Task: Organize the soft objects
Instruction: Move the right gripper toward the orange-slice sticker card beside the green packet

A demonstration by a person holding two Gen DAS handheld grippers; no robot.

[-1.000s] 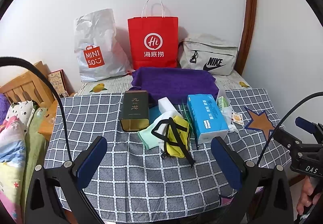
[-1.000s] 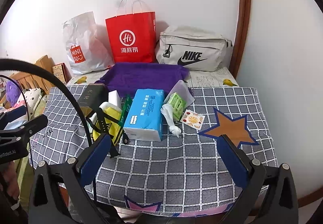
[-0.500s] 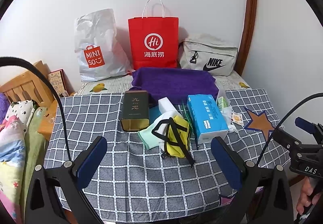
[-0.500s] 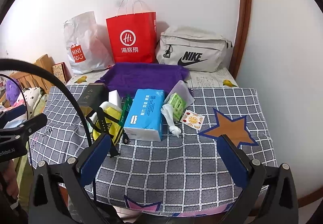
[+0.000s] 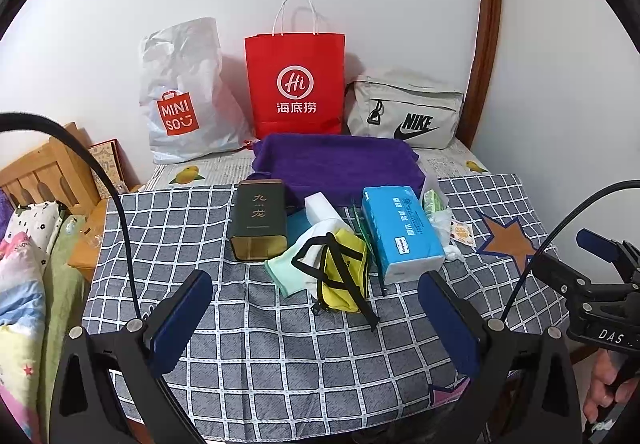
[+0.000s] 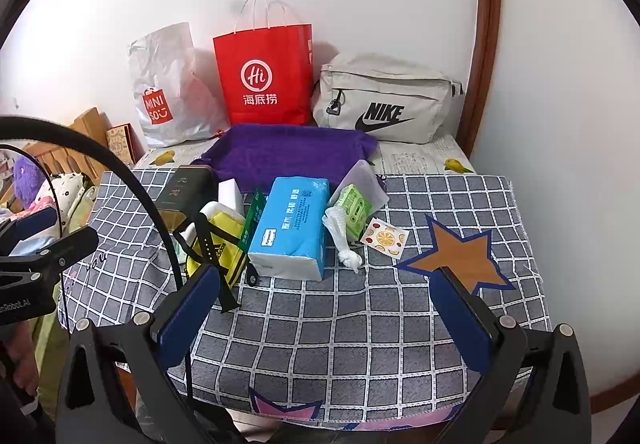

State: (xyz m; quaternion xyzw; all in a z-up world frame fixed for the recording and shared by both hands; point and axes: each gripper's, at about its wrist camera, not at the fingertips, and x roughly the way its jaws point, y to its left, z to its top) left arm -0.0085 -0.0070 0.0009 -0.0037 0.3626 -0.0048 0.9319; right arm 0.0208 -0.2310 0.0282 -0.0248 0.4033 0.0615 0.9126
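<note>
You are holding the left gripper (image 5: 314, 318) and right gripper (image 6: 325, 308) wide apart, both gripping nothing, before the yellow pouch (image 5: 345, 276) lying on the tabletop (image 5: 280, 356).

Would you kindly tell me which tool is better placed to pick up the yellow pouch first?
Left, probably. The yellow pouch lies centred ahead of the open left tool; for the open right tool it sits off to the left.
</note>
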